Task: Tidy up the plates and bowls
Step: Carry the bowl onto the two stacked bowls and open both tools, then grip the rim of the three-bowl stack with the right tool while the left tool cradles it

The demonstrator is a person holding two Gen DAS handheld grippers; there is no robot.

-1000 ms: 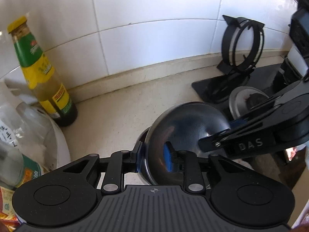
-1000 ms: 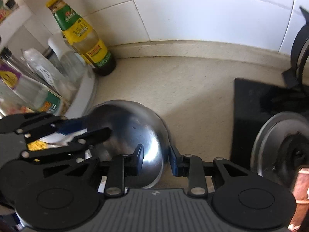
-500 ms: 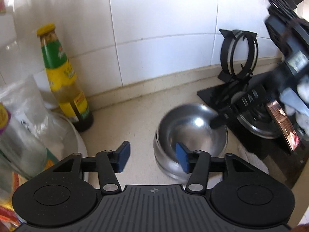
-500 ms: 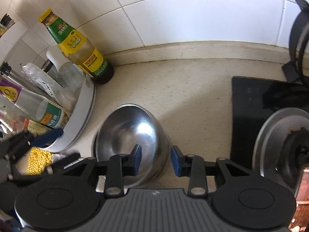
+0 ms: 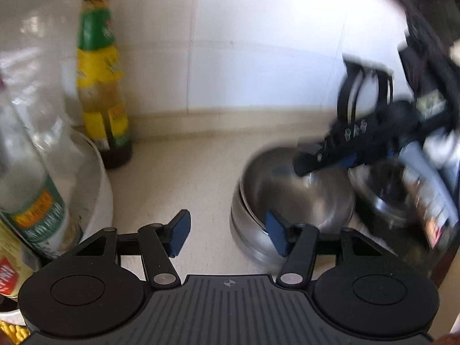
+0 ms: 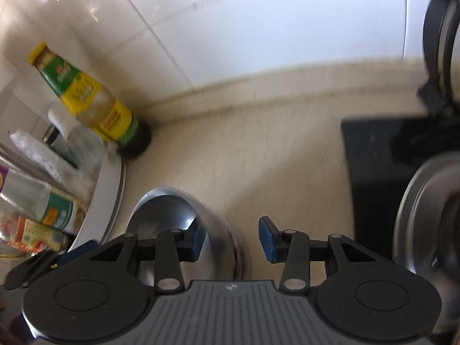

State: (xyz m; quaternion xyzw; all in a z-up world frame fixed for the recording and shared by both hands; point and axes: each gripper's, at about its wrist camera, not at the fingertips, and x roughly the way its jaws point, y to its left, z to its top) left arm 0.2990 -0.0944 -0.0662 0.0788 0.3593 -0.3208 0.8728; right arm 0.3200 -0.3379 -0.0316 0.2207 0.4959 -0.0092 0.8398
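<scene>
Two steel bowls sit nested on the beige counter, the inner bowl (image 5: 287, 189) resting in the outer bowl (image 5: 244, 233). My left gripper (image 5: 227, 235) is open; its right pad overlaps the bowls' near rim and the gap between its jaws lies over bare counter. My right gripper (image 6: 232, 241) is open too, its left finger inside the steel bowl (image 6: 172, 215) and its right finger outside the wall, pads not pressing. In the left wrist view the right gripper (image 5: 304, 164) shows blurred over the bowls' far side. The left gripper (image 6: 51, 261) shows at the lower left of the right wrist view.
A green-and-yellow sauce bottle (image 5: 100, 86) (image 6: 95, 100) stands against the tiled wall. A white round tray (image 5: 103, 195) (image 6: 106, 201) with several bottles is left of the bowls. A black stove (image 6: 373, 158) with a burner (image 6: 431, 215) and a tipped-up pan support (image 6: 440, 43) lies right.
Both grippers held a tilted steel bowl a second ago and have let go; it now rests inside the other bowl. Both jaws opened, and the left gripper drew back to the left.
</scene>
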